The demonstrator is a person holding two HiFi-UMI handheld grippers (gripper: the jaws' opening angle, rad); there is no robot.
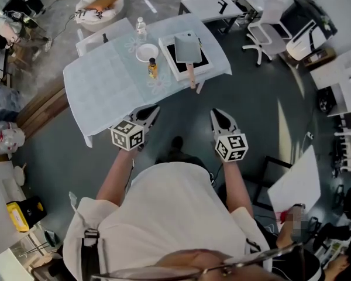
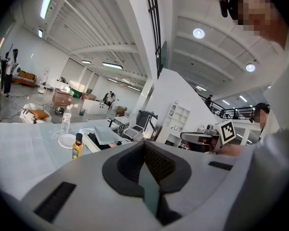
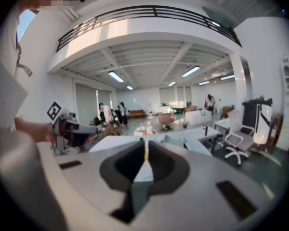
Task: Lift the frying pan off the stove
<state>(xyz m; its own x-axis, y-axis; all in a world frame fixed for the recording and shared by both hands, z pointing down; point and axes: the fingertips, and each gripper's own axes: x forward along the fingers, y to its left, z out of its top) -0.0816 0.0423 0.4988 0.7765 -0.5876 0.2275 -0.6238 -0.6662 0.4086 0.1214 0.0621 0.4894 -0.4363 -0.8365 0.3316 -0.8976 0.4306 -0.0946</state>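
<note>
A square grey frying pan [image 1: 187, 47] with a wooden handle [image 1: 191, 75] rests on a white stove [image 1: 174, 70] with a black top, at the right end of the cloth-covered table [image 1: 105, 81]. The handle points toward me. My left gripper [image 1: 154, 109] and right gripper [image 1: 217, 113] hover side by side in front of my chest, short of the table's near edge. Both are shut with nothing in them. The left gripper view shows the pan [image 2: 107, 134] far beyond the closed left gripper [image 2: 145, 146]. In the right gripper view the right gripper [image 3: 146, 148] has its jaws pressed together.
An oil bottle [image 1: 152, 68], a white plate [image 1: 146, 52] and a water bottle [image 1: 141, 28] stand left of the stove. Behind the table are another table [image 1: 210, 7] and an office chair [image 1: 269, 37]. A white board [image 1: 298, 183] lies on the floor at right.
</note>
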